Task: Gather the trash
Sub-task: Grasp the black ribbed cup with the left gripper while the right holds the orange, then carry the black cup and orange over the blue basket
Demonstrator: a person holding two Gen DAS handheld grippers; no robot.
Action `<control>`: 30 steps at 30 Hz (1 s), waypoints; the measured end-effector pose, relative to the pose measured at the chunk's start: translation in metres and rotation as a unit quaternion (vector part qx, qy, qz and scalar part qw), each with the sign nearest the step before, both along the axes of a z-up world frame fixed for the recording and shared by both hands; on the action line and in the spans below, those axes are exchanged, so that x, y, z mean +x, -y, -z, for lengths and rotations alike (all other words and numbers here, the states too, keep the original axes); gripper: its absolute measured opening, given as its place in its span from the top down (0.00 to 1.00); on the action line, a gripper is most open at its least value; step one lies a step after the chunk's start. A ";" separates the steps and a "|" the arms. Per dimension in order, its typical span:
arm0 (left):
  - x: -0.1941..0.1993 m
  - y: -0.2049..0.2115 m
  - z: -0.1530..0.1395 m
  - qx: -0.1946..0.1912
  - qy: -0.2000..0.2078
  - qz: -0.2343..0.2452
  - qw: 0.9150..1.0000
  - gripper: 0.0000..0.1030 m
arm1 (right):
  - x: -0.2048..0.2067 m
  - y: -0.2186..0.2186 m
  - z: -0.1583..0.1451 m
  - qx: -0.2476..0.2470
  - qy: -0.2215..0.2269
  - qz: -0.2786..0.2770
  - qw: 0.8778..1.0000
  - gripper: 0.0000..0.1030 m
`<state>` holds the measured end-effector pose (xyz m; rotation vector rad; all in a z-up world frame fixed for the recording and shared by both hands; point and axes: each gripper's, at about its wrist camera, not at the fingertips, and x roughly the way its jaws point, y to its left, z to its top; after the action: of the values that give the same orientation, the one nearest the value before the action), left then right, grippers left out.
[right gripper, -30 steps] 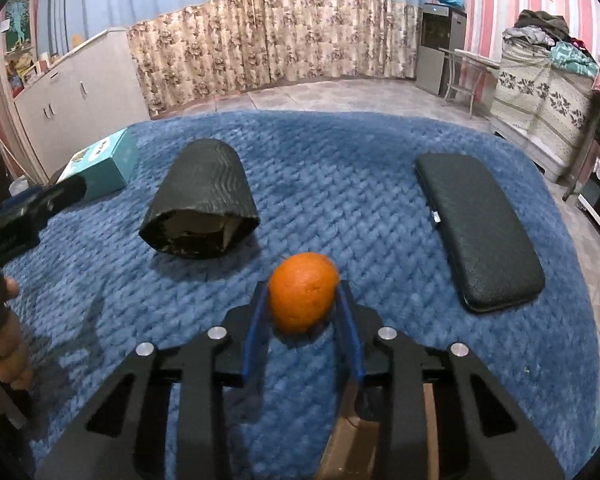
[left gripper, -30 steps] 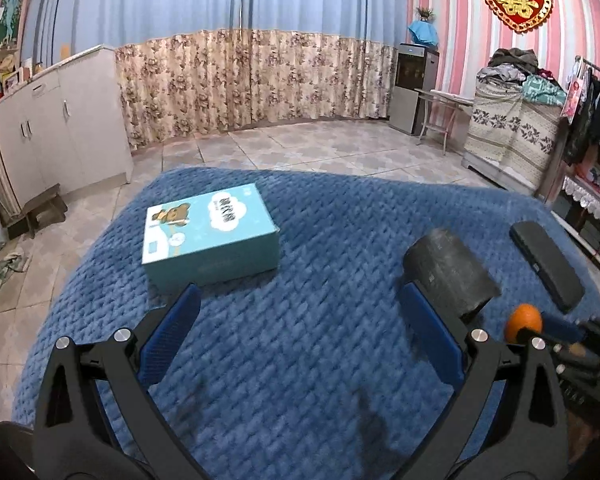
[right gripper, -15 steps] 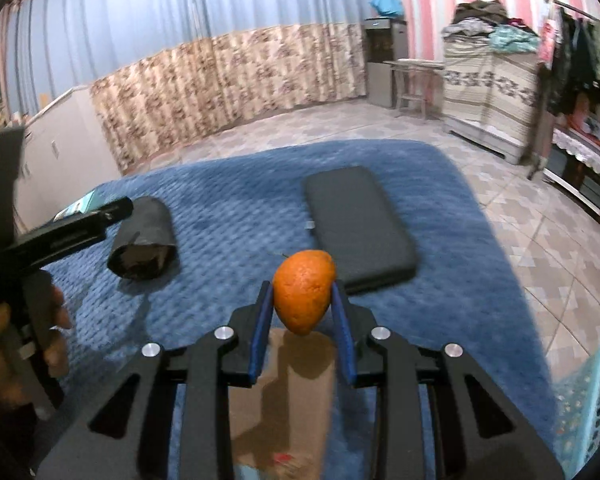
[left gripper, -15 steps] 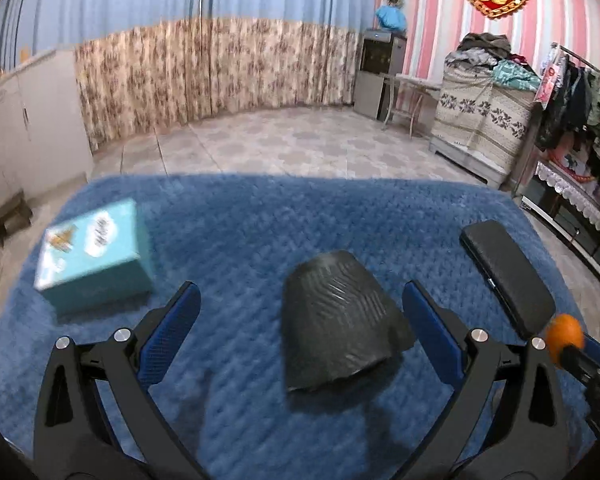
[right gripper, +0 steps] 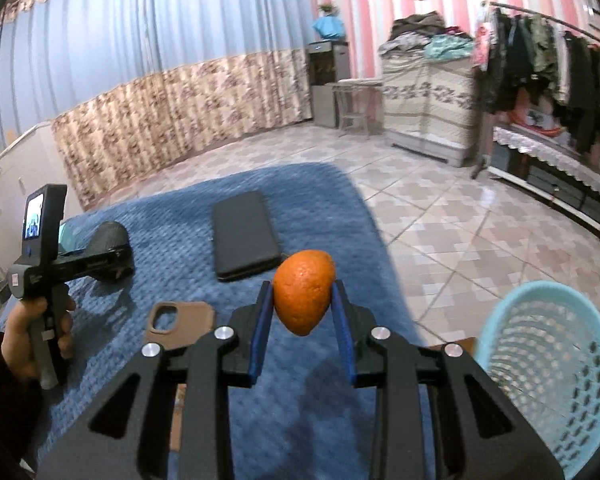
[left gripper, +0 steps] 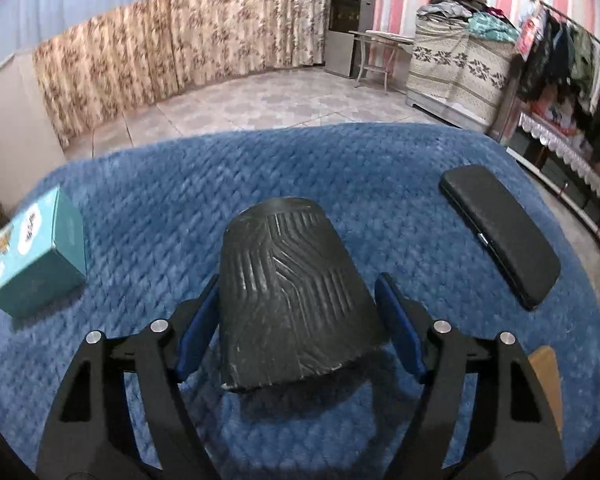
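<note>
1. Right gripper [right gripper: 303,325]: blue-padded jaws pinch an orange [right gripper: 304,290] by its two sides; the fruit is held clear above the blue blanket [right gripper: 172,240].
2. Black flat case [right gripper: 245,236] lies on the blanket beyond the orange, well apart from it.
3. Brown phone case [right gripper: 180,322] lies just left of the jaws, camera cut-out up.
4. Left hand [right gripper: 32,334], dark sleeve, holds the left gripper [right gripper: 112,258] at the left edge; its tip is at a black ribbed cup [right gripper: 110,236] lying on its side. Contact cannot be judged.
5. Light-blue perforated basket [right gripper: 548,376] stands at lower right, off the blanket's edge, beside tiled floor [right gripper: 460,216].
</note>
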<state>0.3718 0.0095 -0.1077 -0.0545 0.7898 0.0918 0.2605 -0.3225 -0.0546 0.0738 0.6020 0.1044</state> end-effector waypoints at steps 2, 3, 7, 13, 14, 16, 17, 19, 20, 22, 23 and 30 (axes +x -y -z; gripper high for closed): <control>-0.003 0.005 -0.004 0.005 0.003 0.001 1.000 0.31 | -0.014 0.011 -0.004 -0.005 0.006 0.015 1.000 0.71; -0.005 0.008 -0.008 0.002 0.007 0.002 1.000 0.31 | -0.021 0.021 -0.006 -0.008 0.010 0.027 1.000 0.71; -0.022 0.029 -0.032 0.003 0.035 0.018 0.999 0.31 | -0.042 0.057 -0.010 -0.005 0.020 0.068 0.997 0.71; -0.054 0.093 -0.069 0.007 0.075 0.080 0.994 0.31 | -0.066 0.115 -0.010 0.015 0.034 0.141 0.989 0.71; -0.059 0.104 -0.074 0.010 0.083 0.090 0.992 0.31 | -0.069 0.123 -0.009 0.013 0.035 0.152 0.988 0.71; -0.070 0.133 -0.084 0.012 0.096 0.119 0.988 0.31 | -0.075 0.140 -0.008 0.008 0.036 0.177 0.983 0.71; -0.074 0.146 -0.087 0.015 0.102 0.130 0.986 0.31 | -0.077 0.147 -0.007 0.006 0.036 0.187 0.982 0.71; -0.083 0.180 -0.091 0.022 0.113 0.158 0.981 0.31 | -0.081 0.158 -0.004 0.000 0.032 0.203 0.979 0.71; -0.085 0.189 -0.091 0.022 0.113 0.165 0.980 0.31 | -0.082 0.164 -0.003 -0.006 0.030 0.211 0.977 0.71; -0.092 0.217 -0.090 0.013 0.109 0.188 0.976 0.31 | -0.087 0.177 -0.002 -0.015 0.027 0.222 0.975 0.71; -0.095 0.228 -0.090 0.009 0.106 0.200 0.974 0.31 | -0.090 0.183 -0.003 -0.017 0.027 0.227 0.973 0.71; -0.125 0.307 -0.079 0.007 0.096 0.274 0.957 0.31 | -0.108 0.220 -0.004 -0.017 0.027 0.259 0.965 0.71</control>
<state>0.2466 -0.2972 -0.0287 0.1672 0.5870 -0.4286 0.1523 -0.5427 -0.0503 0.1922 0.5131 -0.4105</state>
